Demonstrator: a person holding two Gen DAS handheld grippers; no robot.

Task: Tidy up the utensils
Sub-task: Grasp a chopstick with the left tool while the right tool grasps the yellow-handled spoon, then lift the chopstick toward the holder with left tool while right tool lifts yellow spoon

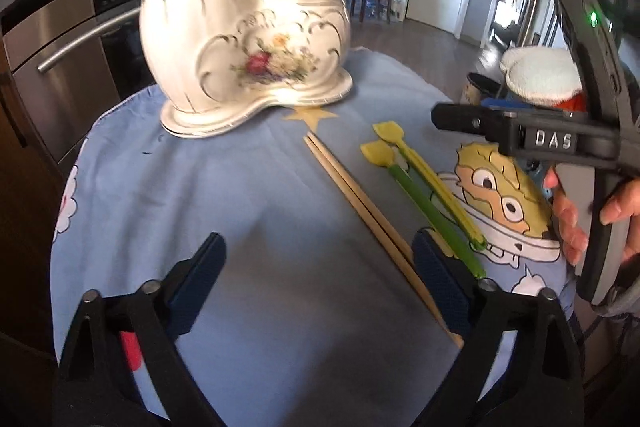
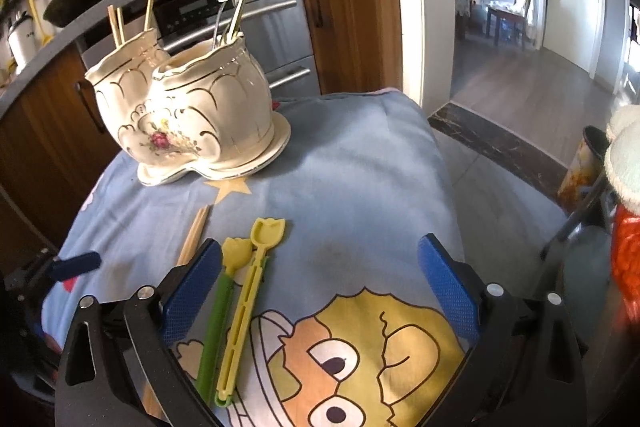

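The only legible lettering is "DAS", in raised pale letters on the black body of the right gripper (image 1: 460,119), seen at the right in the left wrist view. Nothing else reads clearly.

The white double-pot ceramic utensil holder (image 1: 248,47) is glossy with gilt trim. A matt blue printed cloth (image 1: 200,187) covers the tabletop. The pale wooden chopsticks (image 1: 360,203) look smooth; the yellow (image 2: 240,323) and green (image 2: 214,331) scoop-ended sticks are shiny plastic.
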